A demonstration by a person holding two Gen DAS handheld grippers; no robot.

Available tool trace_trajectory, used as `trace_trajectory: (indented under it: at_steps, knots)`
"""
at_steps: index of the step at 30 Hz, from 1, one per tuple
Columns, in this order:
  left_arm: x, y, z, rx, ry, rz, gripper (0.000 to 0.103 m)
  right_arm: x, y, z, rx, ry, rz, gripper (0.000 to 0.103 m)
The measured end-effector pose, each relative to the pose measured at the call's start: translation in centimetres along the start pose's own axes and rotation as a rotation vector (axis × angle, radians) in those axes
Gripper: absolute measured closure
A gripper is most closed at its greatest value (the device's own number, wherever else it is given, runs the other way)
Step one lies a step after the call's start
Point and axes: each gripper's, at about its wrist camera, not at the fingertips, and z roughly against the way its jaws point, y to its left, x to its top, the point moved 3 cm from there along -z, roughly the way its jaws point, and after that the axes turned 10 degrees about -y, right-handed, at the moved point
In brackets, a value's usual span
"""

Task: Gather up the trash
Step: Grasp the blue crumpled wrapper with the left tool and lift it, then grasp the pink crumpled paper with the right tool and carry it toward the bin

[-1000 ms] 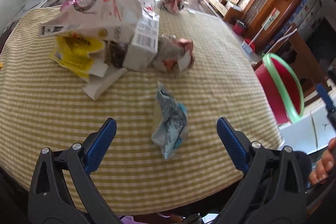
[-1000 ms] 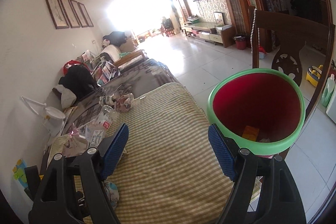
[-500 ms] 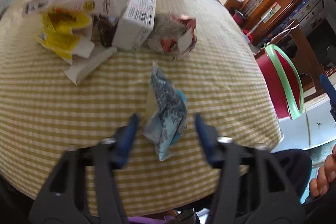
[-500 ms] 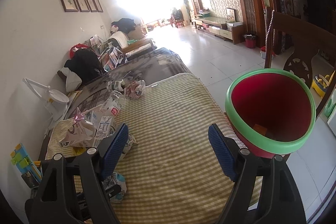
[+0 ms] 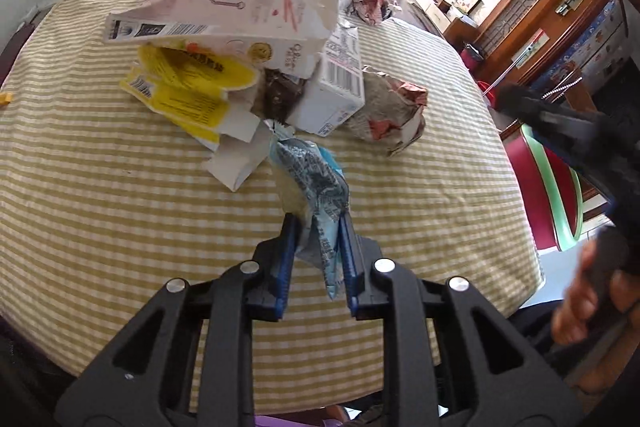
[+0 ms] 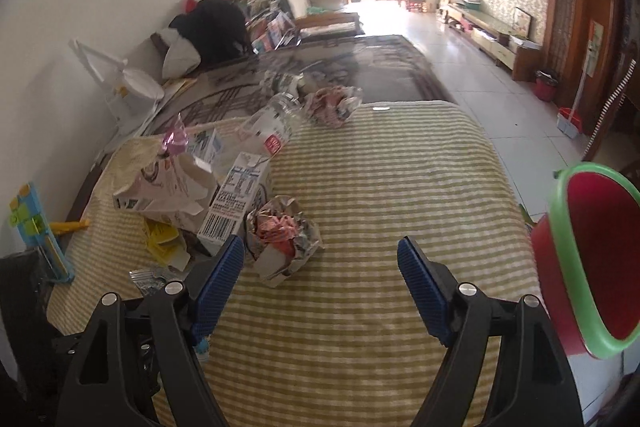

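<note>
The blue pads of the left gripper [image 5: 318,251] have been brought together on the crumpled pale-blue and grey foil wrapper [image 5: 316,187], which a second ago lay loose between wide-open jaws — now its near end is pinched, the foil bunched between the pads. The grasp step is therefore judged done, and a lift and carry to the bin would follow.

The wrapper lies on the yellow-and-white striped tablecloth [image 5: 100,187], near the front edge of the table. Its long axis runs away from the gripper, roughly in line with the fingers; the far tip points toward the pile of rubbish and almost touches a white card scrap there. Whether the far end is off the cloth cannot be told.

The right gripper [image 6: 320,279] is held wide open with nothing between its pads, and it has swung over the table since a second ago, so that a crumpled red-and-grey paper ball [image 6: 282,235] sits just ahead of its left pad.

Beyond the table's right edge stands the red plastic bin with a green rim [image 6: 592,259] — well apart from the held wrapper.
</note>
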Motion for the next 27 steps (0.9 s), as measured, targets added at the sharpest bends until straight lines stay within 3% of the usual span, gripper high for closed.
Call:
trace_trajectory:
  at_steps: [6, 7, 8, 10, 11, 14, 21, 27]
  knots:
    - [-0.6, 0.7, -0.3, 0.019, 0.020, 0.003, 0.082, -0.5, 1.8, -5.1, 0.026, 0.102, 0.055, 0.030]
    - [-0.6, 0.9, -0.3, 0.021, 0.022, 0.007, 0.082, -0.6, 1.9, -5.6, 0.031, 0.109, 0.054, 0.034]
    - [-0.6, 1.0, -0.3, 0.022, 0.022, 0.012, 0.082, -0.8, 1.9, -6.0, 0.039, 0.123, 0.055, 0.048]
    - [-0.6, 1.0, -0.5, 0.027, 0.024, 0.020, 0.082, -1.1, 2.0, -7.1, 0.065, 0.162, 0.054, 0.063]
    - [-0.7, 1.1, -0.6, 0.029, 0.027, 0.023, 0.082, -1.3, 1.9, -7.4, 0.073, 0.175, 0.049, 0.076]
    - [-0.7, 1.2, -0.4, 0.028, 0.026, 0.018, 0.082, -1.0, 2.0, -7.1, 0.079, 0.145, 0.042, 0.083]
    - [0.3, 1.1, 0.6, 0.029, -0.026, 0.013, 0.082, -0.2, 2.0, -2.2, 0.099, 0.023, 0.027, 0.084]
    - [0.6, 0.7, 1.1, 0.025, -0.044, 0.007, 0.082, 0.4, 1.3, 3.0, 0.052, -0.092, 0.033, 0.084]
